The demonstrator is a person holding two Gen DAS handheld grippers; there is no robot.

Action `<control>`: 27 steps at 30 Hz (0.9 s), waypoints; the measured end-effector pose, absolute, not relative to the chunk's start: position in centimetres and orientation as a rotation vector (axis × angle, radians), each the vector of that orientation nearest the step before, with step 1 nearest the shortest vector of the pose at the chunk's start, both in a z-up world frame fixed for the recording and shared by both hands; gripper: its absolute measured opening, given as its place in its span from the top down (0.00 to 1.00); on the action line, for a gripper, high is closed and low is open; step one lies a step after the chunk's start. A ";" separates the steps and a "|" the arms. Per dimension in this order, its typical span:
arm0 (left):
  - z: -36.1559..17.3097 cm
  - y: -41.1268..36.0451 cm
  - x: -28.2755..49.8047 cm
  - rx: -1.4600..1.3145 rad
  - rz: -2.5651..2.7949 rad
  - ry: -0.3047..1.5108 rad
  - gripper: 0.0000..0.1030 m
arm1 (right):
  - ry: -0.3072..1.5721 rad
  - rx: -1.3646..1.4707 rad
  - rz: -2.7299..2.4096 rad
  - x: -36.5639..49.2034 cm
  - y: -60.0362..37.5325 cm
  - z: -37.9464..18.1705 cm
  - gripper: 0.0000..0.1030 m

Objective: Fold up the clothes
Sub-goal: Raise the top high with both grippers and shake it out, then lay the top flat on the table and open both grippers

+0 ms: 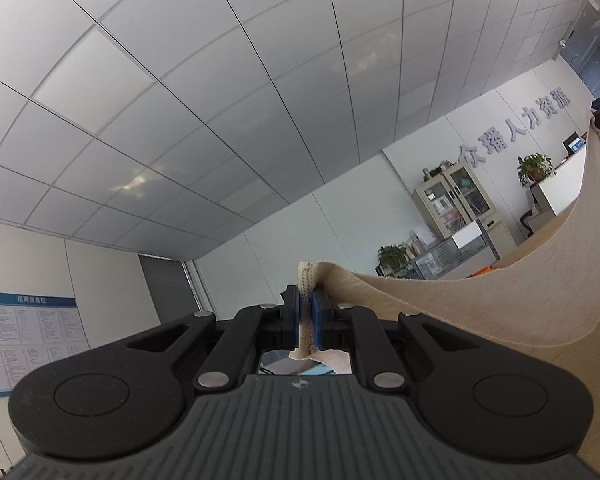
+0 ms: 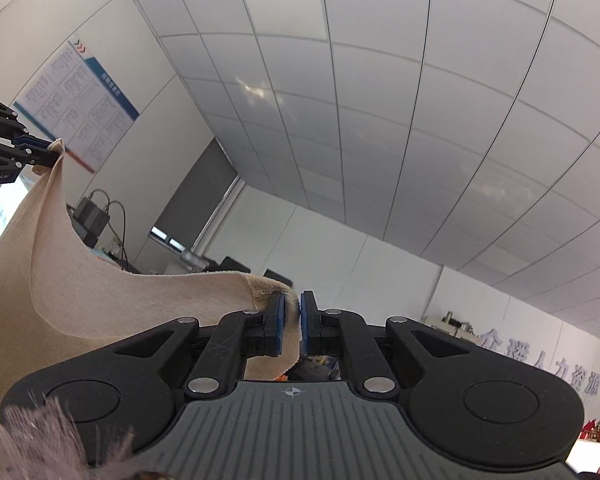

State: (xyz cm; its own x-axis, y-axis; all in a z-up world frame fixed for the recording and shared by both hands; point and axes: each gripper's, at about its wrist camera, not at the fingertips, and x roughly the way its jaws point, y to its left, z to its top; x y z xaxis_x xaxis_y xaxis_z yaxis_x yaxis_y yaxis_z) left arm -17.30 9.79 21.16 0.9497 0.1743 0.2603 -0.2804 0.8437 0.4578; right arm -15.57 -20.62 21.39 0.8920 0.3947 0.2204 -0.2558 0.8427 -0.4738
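A beige garment (image 1: 520, 292) hangs in the air, stretched between both grippers. My left gripper (image 1: 306, 304) is shut on one corner of it, with the cloth sagging away to the right. My right gripper (image 2: 292, 312) is shut on the other corner of the garment (image 2: 80, 280), which drapes to the left. In the right wrist view the left gripper (image 2: 40, 152) shows at the far left, pinching the cloth's raised corner. Both cameras point up at the ceiling, so the lower part of the garment and any table are hidden.
A tiled ceiling (image 1: 220, 100) fills most of both views. A white wall with raised lettering (image 1: 516, 128), a cabinet (image 1: 456, 200) and potted plants (image 1: 534, 168) are at the right. A notice board (image 2: 76, 100) hangs on the wall. A furry grey thing (image 2: 40, 440) shows bottom left.
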 end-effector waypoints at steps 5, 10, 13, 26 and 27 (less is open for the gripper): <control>16.9 10.1 -10.0 0.527 0.240 -0.089 0.93 | -0.163 -0.439 0.372 -9.0 -18.6 17.0 0.93; 12.0 10.3 -3.8 0.554 0.245 0.041 0.93 | -0.015 -0.429 0.378 -3.0 -16.6 12.3 0.93; 9.1 10.4 -0.2 0.570 0.236 0.137 0.93 | 0.076 -0.409 0.390 0.4 -15.6 9.8 0.93; -0.7 10.1 8.1 0.658 0.190 0.417 0.93 | 0.362 -0.414 0.445 7.6 -14.4 -0.3 0.93; -1.1 10.1 8.3 0.658 0.189 0.422 0.93 | 0.372 -0.415 0.446 7.6 -14.5 -0.8 0.93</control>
State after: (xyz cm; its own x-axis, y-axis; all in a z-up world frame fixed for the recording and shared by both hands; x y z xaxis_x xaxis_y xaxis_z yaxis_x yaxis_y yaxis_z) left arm 8.32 10.06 -1.11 0.8986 0.3009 -0.3194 -0.0374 0.7778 0.6274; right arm 7.55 -14.49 -0.83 0.8386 0.3350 -0.4296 -0.4828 0.8223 -0.3013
